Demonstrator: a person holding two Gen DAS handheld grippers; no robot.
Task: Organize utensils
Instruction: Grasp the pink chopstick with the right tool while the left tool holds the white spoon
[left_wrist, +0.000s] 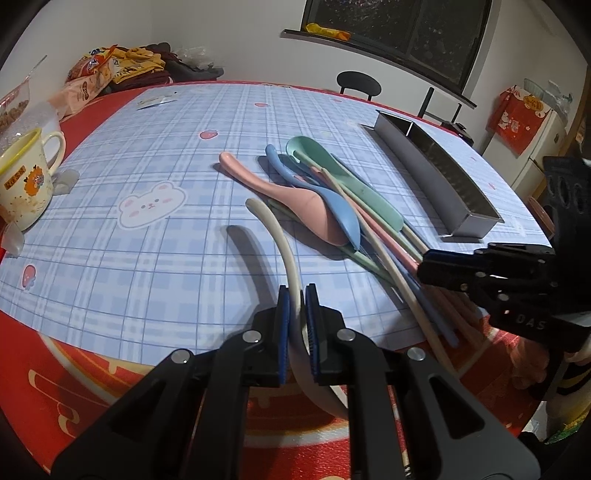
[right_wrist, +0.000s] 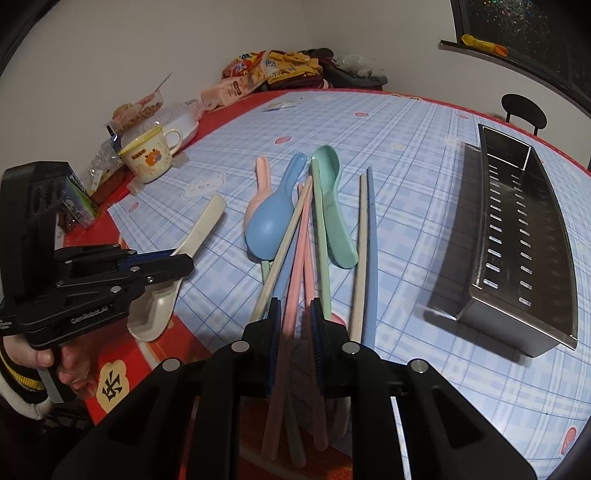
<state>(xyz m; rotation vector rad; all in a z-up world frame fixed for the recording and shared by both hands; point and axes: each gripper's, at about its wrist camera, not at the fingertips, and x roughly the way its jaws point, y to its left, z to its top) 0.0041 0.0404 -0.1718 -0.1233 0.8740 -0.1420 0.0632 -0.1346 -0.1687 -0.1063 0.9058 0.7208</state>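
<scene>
My left gripper (left_wrist: 297, 291) is shut on a cream spoon (left_wrist: 284, 243) at mid-handle; the handle end curves up off the blue checked cloth (left_wrist: 147, 258) and casts a shadow. The right wrist view shows that spoon (right_wrist: 199, 229) with its bowl over the red table edge, held by the left gripper (right_wrist: 181, 264). My right gripper (right_wrist: 295, 304) is shut on a pair of pink chopsticks (right_wrist: 299, 251) in the utensil pile. A pink spoon (right_wrist: 260, 184), blue spoon (right_wrist: 269, 225), green spoon (right_wrist: 332, 206) and more chopsticks lie there. The right gripper (left_wrist: 424, 266) reaches into the pile from the right.
A perforated steel utensil holder (right_wrist: 517, 236) stands on the cloth to the right of the pile. A yellow-rimmed mug (right_wrist: 147, 158) and snack bags (right_wrist: 258, 70) crowd the far left. A black chair (right_wrist: 523, 109) stands behind the table. A person's hand (right_wrist: 70, 362) grips the left tool.
</scene>
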